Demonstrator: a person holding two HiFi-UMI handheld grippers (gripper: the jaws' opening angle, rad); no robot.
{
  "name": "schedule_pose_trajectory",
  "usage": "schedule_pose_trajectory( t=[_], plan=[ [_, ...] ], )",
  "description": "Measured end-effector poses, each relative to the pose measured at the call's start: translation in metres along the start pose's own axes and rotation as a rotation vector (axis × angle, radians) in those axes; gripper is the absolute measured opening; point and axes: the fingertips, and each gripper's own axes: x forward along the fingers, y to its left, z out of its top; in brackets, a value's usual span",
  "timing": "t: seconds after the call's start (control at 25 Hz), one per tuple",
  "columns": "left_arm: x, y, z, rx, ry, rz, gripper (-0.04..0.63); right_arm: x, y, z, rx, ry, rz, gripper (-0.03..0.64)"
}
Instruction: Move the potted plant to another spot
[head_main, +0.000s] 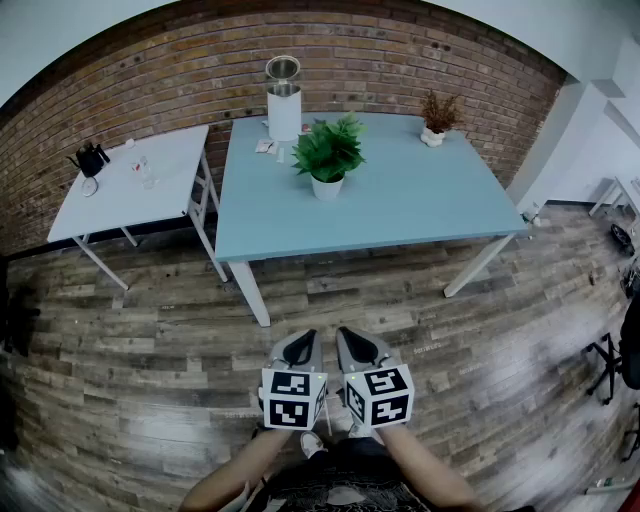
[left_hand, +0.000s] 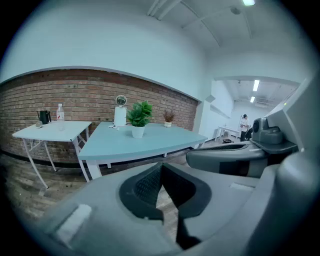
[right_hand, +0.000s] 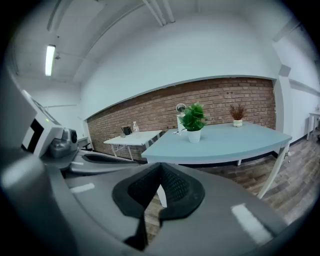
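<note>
Holding both tools low over the plank floor (head_main: 150, 330), well short of the blue table (head_main: 420, 210). The left gripper (left_hand: 161, 164) has its jaws pressed together with nothing between them. The right gripper (right_hand: 160, 166) is the same, ribbed dark pads meeting tip to tip, empty. Both have grey moulded shells and point slightly down toward the table.

The potted plant (head_main: 328, 160) stands on the blue table, in its back-left part and apart from everything else on it. Its foliage is a bushy green crown, wider than the pot (head_main: 327, 187). The pot is small, white and smooth, tapering toward the base.

Handling, as judged:
- Probably light, though top-heavy under that crown, so it wants carrying upright.
- The pot wall looks stiff and glossy, possibly ceramic or plastic; it may be slippery, and could chip if knocked.
- The leaves are soft and give no hold.
- The best grip looks to be across the pot wall just under the rim, where the taper would stop it sliding down through the jaws. The jaws must spread first.

Other things by the blue table:
- A white canister (head_main: 284, 100) with a metal top stands at its back-left corner.
- A small dried plant (head_main: 437, 118) stands at its back-right corner.
- A white side table (head_main: 130, 195) stands just left of it.
- A rough brick wall (head_main: 150, 70) runs behind it.

The tabletop is flat and matte, with plenty of bare surface to the right of the pot.
</note>
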Motion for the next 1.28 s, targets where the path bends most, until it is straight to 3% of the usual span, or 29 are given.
schedule_pose_trajectory(
  t=[0.52,1.28],
  plan=[
    [0.026,0.008,0.004,0.007,0.010,-0.020,-0.003,0.025,-0.012,0.001,0.012,-0.007,-0.007,0.006],
    [0.136,0.032,0.045,-0.017,0.049,0.032,-0.005,0.112,-0.097,0.035,0.030,0.021,0.036,0.006]
  ],
)
